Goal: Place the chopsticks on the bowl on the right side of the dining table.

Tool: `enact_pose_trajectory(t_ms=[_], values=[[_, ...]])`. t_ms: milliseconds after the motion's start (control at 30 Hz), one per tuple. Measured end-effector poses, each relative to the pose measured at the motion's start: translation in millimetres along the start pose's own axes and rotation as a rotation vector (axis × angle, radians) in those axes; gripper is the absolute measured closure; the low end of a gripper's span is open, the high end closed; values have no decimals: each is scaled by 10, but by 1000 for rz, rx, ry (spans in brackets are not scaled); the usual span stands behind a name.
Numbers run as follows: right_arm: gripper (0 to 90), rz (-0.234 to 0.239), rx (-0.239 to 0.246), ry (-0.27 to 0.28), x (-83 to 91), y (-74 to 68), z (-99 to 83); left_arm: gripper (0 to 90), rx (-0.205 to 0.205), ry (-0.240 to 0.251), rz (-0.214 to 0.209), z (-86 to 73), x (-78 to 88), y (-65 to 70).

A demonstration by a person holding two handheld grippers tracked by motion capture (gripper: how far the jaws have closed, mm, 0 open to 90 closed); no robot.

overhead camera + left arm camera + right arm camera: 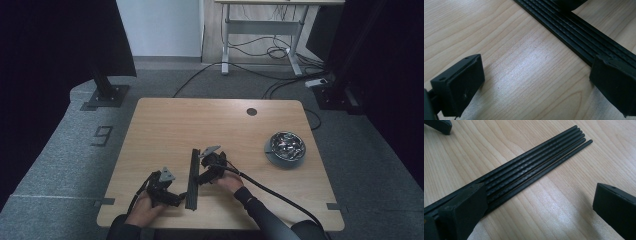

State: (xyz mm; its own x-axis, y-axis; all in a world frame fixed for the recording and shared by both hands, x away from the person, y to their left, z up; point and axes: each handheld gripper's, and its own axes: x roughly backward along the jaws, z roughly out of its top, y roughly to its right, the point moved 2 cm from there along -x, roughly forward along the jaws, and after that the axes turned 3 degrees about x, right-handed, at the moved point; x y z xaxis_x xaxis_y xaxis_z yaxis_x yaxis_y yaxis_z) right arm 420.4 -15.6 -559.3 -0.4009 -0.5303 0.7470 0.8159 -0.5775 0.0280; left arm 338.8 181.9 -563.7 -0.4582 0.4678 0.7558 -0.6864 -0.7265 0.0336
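Seeing metal bowl (pixel 285 146) sitting on right half of wooden table (pixel 170 125), shiny bits lying inside, too small for me to identify. Dark round hole (pixel 251 111) showing near table's far edge. Grey carpet (pixel 60 150) lying all around. Second desk (pixel 262 25) standing behind, cables (pixel 260 50) trailing beneath. Floor marker (pixel 102 135) sitting left.

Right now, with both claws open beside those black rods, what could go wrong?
The black rods lie loose side by side, one slightly apart at the edge, so a push from the right claw may roll or scatter them. The left claw has one jaw over the rods, so closing might pinch only some. The near table edge is close; rods could slide off.
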Motion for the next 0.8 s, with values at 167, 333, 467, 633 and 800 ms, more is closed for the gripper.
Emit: enact_pose_trajectory(t_ms=[167, 333, 467, 633, 800], values=[[0, -7, -2, -14, -20, 6, -21, 0, -1, -2, 0, 0, 1, 0], [0, -11, -4, -22, -13, 32, -46, 0, 0, -2, 1, 0, 1, 0], [0, -19, -9, -27, 4, 61, -59, 0, 1, -1, 1, 0, 1, 1], [0, -28, -20, -28, 32, 122, -95, 0, 1, -1, 1, 0, 1, 1], [0, -32, -33, -32, 66, 171, -137, 0, 1, -1, 1, 0, 1, 1]])
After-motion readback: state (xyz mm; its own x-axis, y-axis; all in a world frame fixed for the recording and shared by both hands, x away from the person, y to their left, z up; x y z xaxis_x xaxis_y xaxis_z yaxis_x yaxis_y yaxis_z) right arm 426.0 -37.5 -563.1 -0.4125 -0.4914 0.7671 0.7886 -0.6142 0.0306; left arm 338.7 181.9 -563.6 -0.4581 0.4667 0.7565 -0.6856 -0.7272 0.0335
